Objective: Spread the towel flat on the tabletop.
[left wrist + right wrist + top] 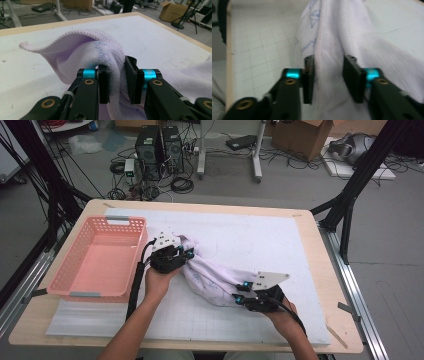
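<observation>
Two grippers, left gripper [117, 83], right gripper [328, 80], clamping one towel [210, 275], one basket [75, 270]

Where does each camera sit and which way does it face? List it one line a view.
High view: above the person's side, facing forward and down on the table, basket and towel; forearms, hands, left tongs and right tongs show.
Left gripper view: rides the left tongs, facing across the table; black jaws pinch towel.
Right gripper view: rides the right tongs, facing along the towel; jaws pinch it.
Shared: all three show the towel and table.
</observation>
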